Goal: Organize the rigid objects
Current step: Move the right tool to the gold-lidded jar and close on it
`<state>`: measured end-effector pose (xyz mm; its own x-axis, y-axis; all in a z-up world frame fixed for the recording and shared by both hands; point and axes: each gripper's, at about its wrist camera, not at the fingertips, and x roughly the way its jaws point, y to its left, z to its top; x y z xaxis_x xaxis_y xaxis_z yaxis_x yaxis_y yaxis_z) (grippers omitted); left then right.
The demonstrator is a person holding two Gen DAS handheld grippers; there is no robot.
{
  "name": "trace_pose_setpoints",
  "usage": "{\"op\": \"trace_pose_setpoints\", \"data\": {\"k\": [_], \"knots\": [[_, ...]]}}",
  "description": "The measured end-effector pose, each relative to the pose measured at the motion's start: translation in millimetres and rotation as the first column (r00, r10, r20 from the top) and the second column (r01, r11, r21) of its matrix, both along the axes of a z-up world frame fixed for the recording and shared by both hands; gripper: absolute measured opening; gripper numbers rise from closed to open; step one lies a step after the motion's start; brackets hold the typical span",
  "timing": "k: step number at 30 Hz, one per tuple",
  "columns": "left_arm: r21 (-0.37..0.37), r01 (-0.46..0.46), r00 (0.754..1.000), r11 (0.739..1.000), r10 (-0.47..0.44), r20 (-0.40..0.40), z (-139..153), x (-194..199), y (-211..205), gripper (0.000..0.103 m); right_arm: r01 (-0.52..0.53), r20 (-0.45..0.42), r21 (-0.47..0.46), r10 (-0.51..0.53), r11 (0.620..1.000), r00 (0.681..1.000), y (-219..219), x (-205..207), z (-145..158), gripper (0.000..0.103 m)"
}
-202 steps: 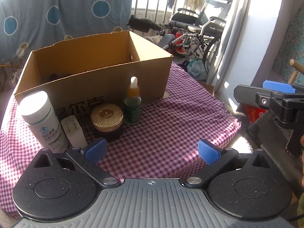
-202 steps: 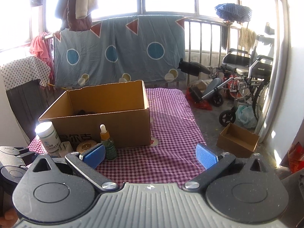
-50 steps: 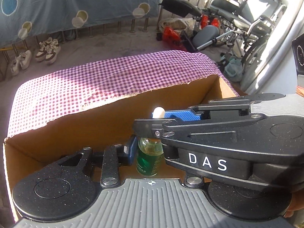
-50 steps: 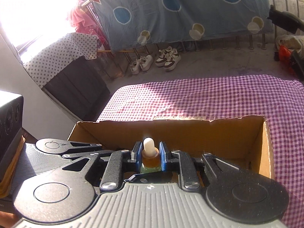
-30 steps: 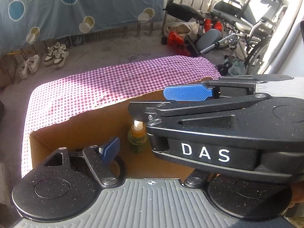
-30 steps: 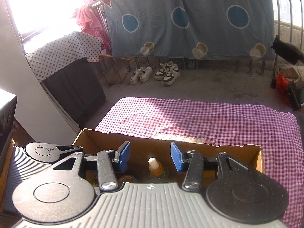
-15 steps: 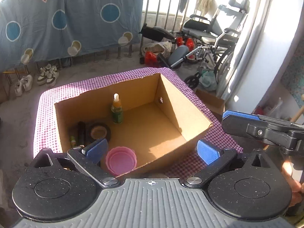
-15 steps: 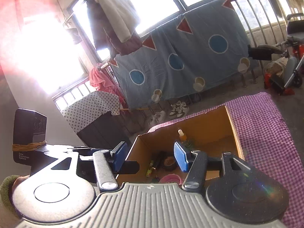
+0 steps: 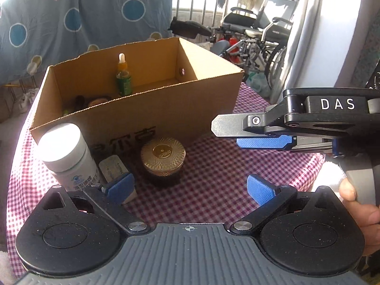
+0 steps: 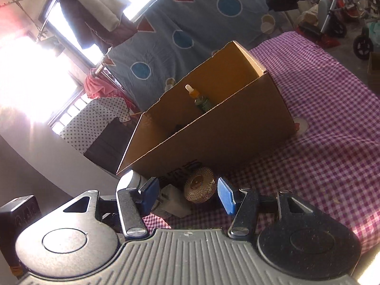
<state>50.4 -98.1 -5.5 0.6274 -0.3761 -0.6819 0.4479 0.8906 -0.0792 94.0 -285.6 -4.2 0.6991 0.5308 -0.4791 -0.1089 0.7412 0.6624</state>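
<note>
Left claw (image 9: 190, 187): spread as wide as it goes, nothing between its blue pads; it sits low in the left wrist view, aimed at the things in front of the box.
Right claw (image 10: 187, 196): half spread and empty; in its own view the gold-lidded jar (image 10: 199, 187) lies just beyond the gap, untouched.
Person's hand (image 9: 361, 216): at the right edge of the left wrist view, gripping the right claw's handle.
Still outside: the gold-lidded jar, a small white flat bottle (image 9: 113, 168) and a white-capped bottle (image 9: 68, 154) stand close together on the counter (image 9: 225, 166), lower left, against the box's front wall.
Already packed: a green dropper bottle (image 9: 123, 77) stands upright by the far wall of the cardboard box (image 9: 190, 109); darker items lie in its left corner, too shadowed to name.
Progress: judged partway, three pieces left.
Jar's look: round, squat, dark glass body, ribbed golden lid with a central medallion; rigid and likely easy to pinch across the sides.
</note>
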Motion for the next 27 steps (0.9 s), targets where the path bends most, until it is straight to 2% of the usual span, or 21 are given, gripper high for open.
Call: {"op": "trace_pose_setpoints", "data": {"k": [4,7,15,22,27], "knots": [[0.032,0.007,1.0,0.999,-0.008,0.028,-11.5,-0.4,-7.1,0.101,-0.004,-0.025,0.016,0.004,1.0,1.0,3.8,8.7,-14.0,0.057],[0.044,0.016,0.999,0.999,-0.017,0.041,-20.4,-3.0,-7.5,0.099,-0.006,-0.047,0.032,0.008,0.999,0.999,3.5,17.4,-24.7,0.047],[0.105,-0.004,0.998,0.994,-0.003,0.07,-33.1,3.7,-13.4,0.096,-0.05,-0.065,0.038,0.052,0.998,0.997,1.7,49.9,-36.3,0.046],[0.144,-0.008,1.0,0.99,0.006,0.018,-43.8,21.7,-18.9,0.096,-0.12,-0.115,0.046,0.124,0.992,0.986,14.2,80.6,-50.7,0.046],[0.175,-0.004,1.0,0.985,0.0,0.028,-47.8,20.9,-22.0,0.096,-0.164,-0.119,0.029,0.166,0.986,0.979,23.1,89.8,-50.0,0.047]]}}
